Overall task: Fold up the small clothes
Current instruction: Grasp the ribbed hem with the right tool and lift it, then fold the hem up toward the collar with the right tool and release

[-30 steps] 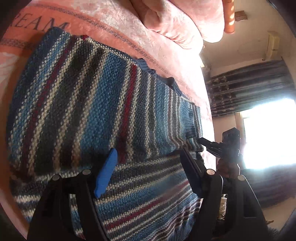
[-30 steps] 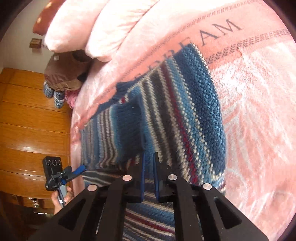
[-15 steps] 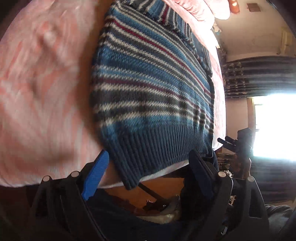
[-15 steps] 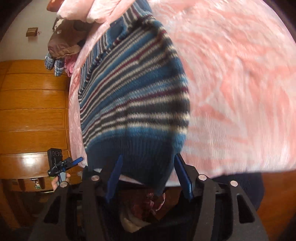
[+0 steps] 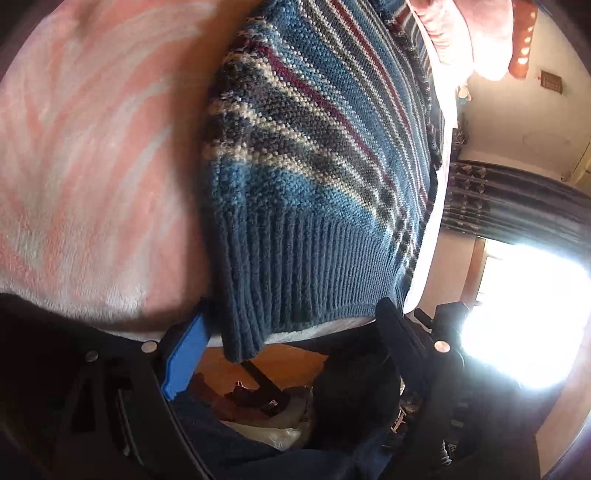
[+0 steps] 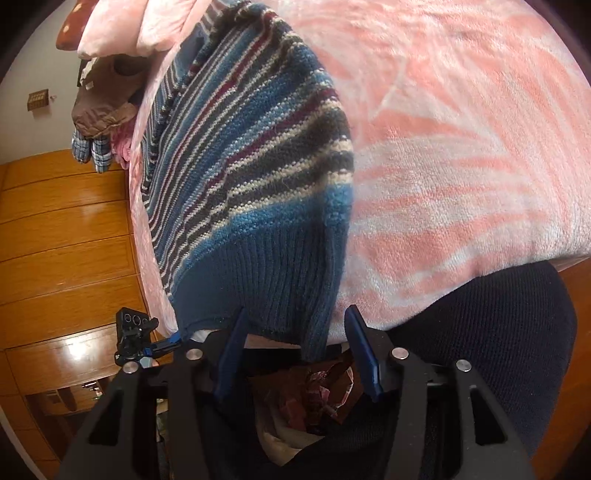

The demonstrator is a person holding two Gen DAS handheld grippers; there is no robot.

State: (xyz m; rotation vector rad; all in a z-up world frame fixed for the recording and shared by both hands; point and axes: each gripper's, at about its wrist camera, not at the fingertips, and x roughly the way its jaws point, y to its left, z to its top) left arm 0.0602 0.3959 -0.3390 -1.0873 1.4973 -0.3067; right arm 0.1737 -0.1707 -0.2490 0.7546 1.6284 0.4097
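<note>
Sweater [image 5: 317,177] hem overhangs the bed [image 5: 92,147]; left gripper [image 5: 291,332] and right gripper [image 6: 299,350] gape wide, empty.

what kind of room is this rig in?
Most likely a bedroom at home: the striped sweater lies on a bed under a pink plush blanket, with pillows at its head, a wooden wardrobe alongside and a curtained window.

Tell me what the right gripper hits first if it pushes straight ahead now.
Most likely the ribbed dark-blue hem of the striped knitted sweater, hanging over the edge of the pink blanket just ahead of the open right gripper; depth is uncertain.
</note>
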